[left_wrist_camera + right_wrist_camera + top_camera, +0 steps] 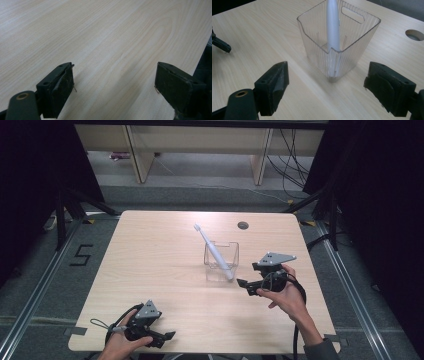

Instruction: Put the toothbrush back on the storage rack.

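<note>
A pale wooden table [165, 265] bears a clear container [221, 260].

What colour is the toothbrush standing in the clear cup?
The toothbrush is pale blue-grey to white, seen best in the high view, leaning in the clear ribbed cup.

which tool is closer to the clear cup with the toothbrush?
Right. The right tool sits just beside the clear cup, open and aimed at it, not touching. The left tool is open too, far off at the table's near edge.

left tool [170, 336]: black, grey plate | right tool [241, 282]: black, cabled | grey sleeve [322, 351]
</note>
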Available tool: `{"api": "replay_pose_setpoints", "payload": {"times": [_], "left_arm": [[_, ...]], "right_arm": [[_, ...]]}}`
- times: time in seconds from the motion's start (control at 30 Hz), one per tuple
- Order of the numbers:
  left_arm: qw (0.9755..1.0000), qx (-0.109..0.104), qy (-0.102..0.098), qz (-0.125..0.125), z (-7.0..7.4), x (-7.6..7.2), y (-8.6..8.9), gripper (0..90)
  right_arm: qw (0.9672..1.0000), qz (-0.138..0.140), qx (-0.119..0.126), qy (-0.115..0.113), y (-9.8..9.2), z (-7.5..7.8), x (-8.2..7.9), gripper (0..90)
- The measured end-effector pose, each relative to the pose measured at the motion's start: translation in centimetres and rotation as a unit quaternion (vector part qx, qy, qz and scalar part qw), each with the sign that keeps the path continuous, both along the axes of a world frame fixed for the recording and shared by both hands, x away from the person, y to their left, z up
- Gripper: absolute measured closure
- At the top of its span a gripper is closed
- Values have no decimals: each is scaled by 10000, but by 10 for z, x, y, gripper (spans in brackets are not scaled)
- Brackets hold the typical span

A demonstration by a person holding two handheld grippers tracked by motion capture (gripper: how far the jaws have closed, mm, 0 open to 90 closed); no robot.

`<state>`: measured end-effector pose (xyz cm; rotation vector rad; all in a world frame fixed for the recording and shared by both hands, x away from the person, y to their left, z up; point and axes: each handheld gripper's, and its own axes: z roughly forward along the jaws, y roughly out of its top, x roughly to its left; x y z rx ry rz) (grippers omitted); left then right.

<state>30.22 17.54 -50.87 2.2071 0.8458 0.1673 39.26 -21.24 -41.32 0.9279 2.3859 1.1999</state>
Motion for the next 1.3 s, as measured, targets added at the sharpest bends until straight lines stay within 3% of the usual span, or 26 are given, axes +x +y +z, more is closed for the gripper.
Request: {"api": "replay_pose_setpoints", "payload": {"times": [0.03,0.07,0.1,0.2,0.27,0.33,0.5,0.6,0.7,0.73,0.77,0.8,0.83,0.87,0.9,0.93,0.97,1.17,1.23,1.27,1.3], "left_arm": [[10000,78,-25,-10,0,1,1,148],[10000,88,-25,-19,0,1,1,148],[10000,76,-17,-19,0,1,1,149],[10000,7,1,-21,0,0,0,149],[10000,1,4,-16,0,0,0,149],[10000,63,-1,-58,1,0,1,149],[10000,5,-2,-19,0,0,0,148],[10000,4,-2,-21,0,0,0,149],[10000,15,-1,-22,0,0,0,149],[10000,9,-1,-13,0,0,0,149],[10000,14,-2,-19,0,0,0,149],[10000,18,-3,-28,0,0,0,149],[10000,8,-3,-25,0,0,0,149],[10000,7,-4,-28,0,0,0,148],[10000,12,-2,-31,0,0,0,148],[10000,15,-1,-22,0,0,0,149],[10000,14,-2,-23,0,0,0,149],[10000,16,-2,-21,0,-1,0,149],[10000,10,-5,-28,0,0,0,148],[10000,10,-2,-23,0,-1,0,149],[10000,8,0,-22,0,-1,0,149]], "right_arm": [[9999,-20,56,133,1,-1,-2,186],[10000,-10,31,26,0,-2,-2,186],[9999,-24,60,152,0,-3,-3,187],[9998,-62,62,203,0,-7,-6,186],[9999,-63,-1,138,-2,-9,-7,186],[9997,-39,4,233,-2,-10,-8,187],[9998,12,8,214,-5,-14,-10,186],[9995,-85,40,299,-5,-16,-14,184],[9998,10,0,206,-6,-18,-13,184],[9996,8,33,270,-6,-18,-14,184],[9999,-8,-14,160,-7,-19,-15,184],[9996,15,38,292,-6,-20,-16,185],[9998,45,-1,205,-6,-22,-15,185],[9994,-60,5,354,-6,-21,-18,185],[9993,-36,44,367,-5,-23,-19,185],[9998,25,-32,187,-7,-25,-17,185],[9994,35,15,335,-6,-25,-19,185],[9995,70,-8,316,-8,-27,-22,184],[9992,-41,49,399,-8,-28,-24,184],[9994,73,3,331,-8,-29,-23,184],[9991,-17,8,425,-8,-29,-25,184]]}}
